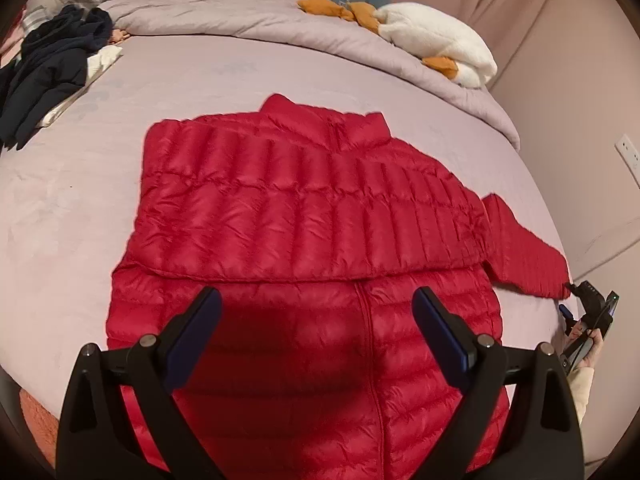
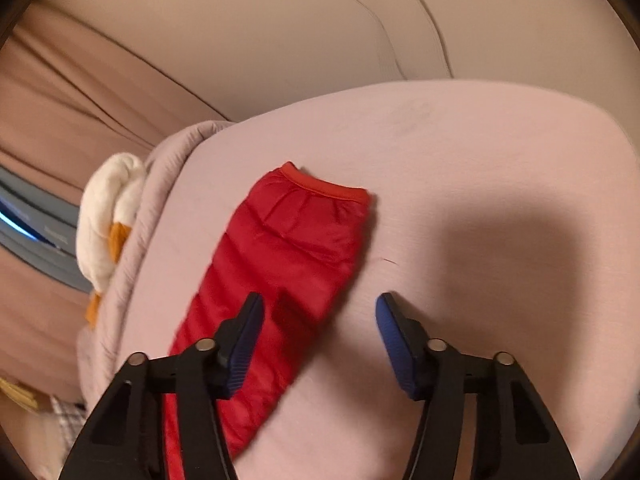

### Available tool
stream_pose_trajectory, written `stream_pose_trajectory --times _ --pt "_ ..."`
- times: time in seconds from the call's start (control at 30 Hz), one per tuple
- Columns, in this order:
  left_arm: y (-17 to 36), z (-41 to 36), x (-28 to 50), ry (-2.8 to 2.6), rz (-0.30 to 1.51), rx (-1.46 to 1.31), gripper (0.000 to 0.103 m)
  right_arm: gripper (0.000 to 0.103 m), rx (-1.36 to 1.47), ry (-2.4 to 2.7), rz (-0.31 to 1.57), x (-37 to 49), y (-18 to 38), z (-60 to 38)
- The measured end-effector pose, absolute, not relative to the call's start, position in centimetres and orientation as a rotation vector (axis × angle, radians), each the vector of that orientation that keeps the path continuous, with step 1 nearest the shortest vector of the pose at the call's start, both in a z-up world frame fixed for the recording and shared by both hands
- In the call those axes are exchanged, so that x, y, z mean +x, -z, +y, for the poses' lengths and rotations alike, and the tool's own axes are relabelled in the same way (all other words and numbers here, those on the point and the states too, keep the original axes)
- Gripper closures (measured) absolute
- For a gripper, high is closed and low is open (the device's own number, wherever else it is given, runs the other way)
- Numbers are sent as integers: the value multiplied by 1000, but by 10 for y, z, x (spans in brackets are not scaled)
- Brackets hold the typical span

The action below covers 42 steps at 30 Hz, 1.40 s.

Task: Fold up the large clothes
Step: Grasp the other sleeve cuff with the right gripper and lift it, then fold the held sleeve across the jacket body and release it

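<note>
Red puffer jacket [image 1: 304,216] lies flat on the bed [image 1: 80,200], one sleeve folded across its chest. Left gripper [image 1: 316,304] hovers over the near hem, fingers spread wide, holding nothing. Right gripper [image 2: 320,312], equally wide and empty, hangs above the outstretched right sleeve [image 2: 288,248], whose cuff points far.

Spread flat mid-bed [image 1: 100,208]: jacket [image 1: 304,208], collar toward the far side, one sleeve folded across the chest, the other sleeve [image 1: 524,248] lying out toward the right edge. Behind the jacket, a bunched duvet [image 1: 256,28] along the far side, with a plush toy [image 1: 436,40] on its right end. At far left, a heap of clothes [image 1: 48,68] on the bed. Above the jacket's near half, the left gripper [image 1: 316,312]; above the outstretched sleeve [image 2: 296,264], the right gripper [image 2: 320,316], cuff beyond its jaws.
</note>
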<state>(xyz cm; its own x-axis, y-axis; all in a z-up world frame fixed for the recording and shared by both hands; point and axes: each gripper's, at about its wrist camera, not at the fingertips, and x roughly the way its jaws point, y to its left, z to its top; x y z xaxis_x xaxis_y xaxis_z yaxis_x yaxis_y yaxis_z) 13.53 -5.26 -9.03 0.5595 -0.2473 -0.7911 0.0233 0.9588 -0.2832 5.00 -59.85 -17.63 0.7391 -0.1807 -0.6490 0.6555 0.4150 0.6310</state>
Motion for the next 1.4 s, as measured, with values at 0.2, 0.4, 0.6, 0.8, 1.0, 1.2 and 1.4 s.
stream_pose_trajectory --times 0.2,0.4,0.6,0.8,1.0,1.2,1.4 --pt "86 -35 135 132 953 -281 8 92 948 594 572 64 177 -593" --pt "77 -20 131 103 915 -277 13 98 801 586 521 60 136 -566" --pt "67 -4 125 94 876 -275 13 98 694 538 405 49 72 -536" --pt "56 22 117 49 840 -305 12 98 557 481 344 48 19 -494" --pt "48 41 109 10 806 -326 12 98 491 384 304 50 -16 -458" --pt "42 60 101 -7 782 -344 12 98 395 246 278 67 -46 -410" --pt "40 80 95 -34 764 -370 12 98 290 94 265 83 -64 -357"
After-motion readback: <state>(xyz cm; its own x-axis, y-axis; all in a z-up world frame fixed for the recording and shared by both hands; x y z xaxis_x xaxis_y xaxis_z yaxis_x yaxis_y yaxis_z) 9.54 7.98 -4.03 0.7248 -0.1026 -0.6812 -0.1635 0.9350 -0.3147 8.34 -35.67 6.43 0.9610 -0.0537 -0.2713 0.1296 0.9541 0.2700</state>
